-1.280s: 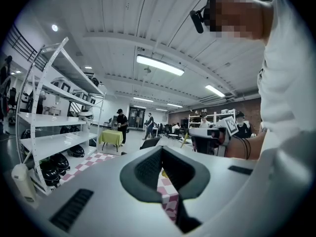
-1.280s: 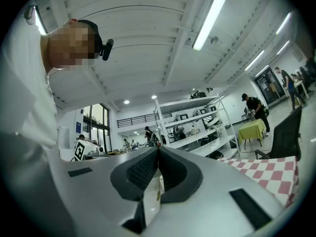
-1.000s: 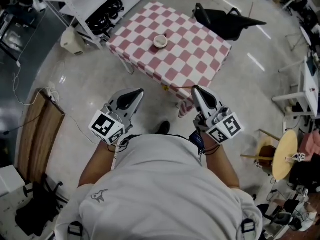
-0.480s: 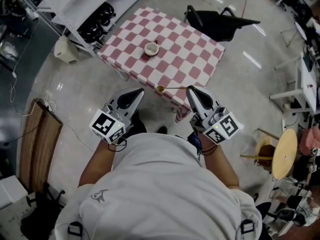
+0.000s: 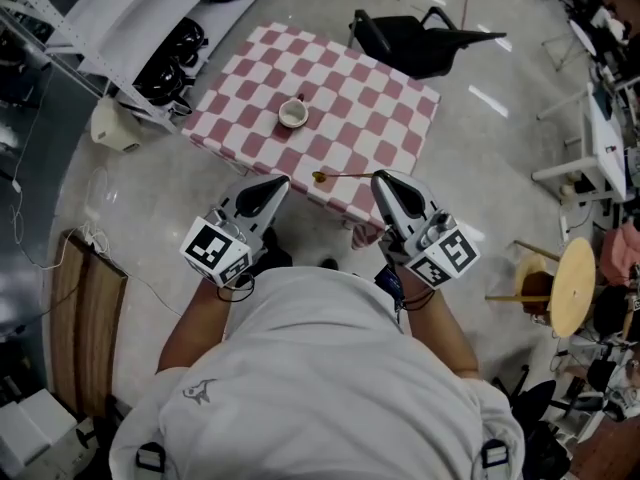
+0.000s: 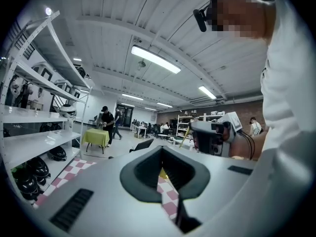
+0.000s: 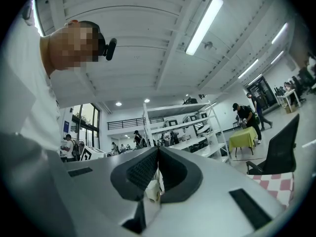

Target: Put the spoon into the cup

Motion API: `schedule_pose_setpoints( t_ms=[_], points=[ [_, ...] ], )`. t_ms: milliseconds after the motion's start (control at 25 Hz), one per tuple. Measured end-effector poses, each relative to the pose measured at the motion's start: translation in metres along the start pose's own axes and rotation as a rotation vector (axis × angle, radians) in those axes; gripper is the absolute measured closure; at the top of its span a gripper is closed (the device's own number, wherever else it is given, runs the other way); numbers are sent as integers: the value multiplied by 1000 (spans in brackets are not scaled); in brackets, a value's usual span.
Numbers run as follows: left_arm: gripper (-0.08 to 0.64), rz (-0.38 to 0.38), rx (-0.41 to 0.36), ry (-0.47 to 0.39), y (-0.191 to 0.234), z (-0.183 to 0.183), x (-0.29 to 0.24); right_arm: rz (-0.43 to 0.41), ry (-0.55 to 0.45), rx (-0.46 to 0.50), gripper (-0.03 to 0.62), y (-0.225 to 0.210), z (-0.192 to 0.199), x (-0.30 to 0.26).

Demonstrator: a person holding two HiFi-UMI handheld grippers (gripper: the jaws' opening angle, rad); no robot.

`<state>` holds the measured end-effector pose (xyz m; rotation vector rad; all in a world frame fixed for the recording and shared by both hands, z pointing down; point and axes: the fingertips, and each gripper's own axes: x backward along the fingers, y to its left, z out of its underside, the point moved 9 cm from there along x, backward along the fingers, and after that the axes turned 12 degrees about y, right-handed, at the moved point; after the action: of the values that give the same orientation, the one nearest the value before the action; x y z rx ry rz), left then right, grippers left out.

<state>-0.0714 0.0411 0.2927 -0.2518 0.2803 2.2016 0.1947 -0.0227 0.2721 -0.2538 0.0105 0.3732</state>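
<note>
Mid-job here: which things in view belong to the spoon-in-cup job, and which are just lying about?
Job: spoon, held in the shut right gripper; cup, on the checkered table.
Lying about: black chair; shelf rack; white container on the floor.

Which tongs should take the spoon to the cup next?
Right. The right tongs clamp the spoon by its handle; the left tongs are shut and empty. The cup sits ahead of both.
</note>
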Motion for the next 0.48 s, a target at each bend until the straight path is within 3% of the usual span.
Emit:
schedule_pose_setpoints(
  t_ms=[480],
  points=[
    [548, 162, -53, 7, 97, -26, -4, 155, -30, 3, 558, 5, -16, -72]
  ],
)
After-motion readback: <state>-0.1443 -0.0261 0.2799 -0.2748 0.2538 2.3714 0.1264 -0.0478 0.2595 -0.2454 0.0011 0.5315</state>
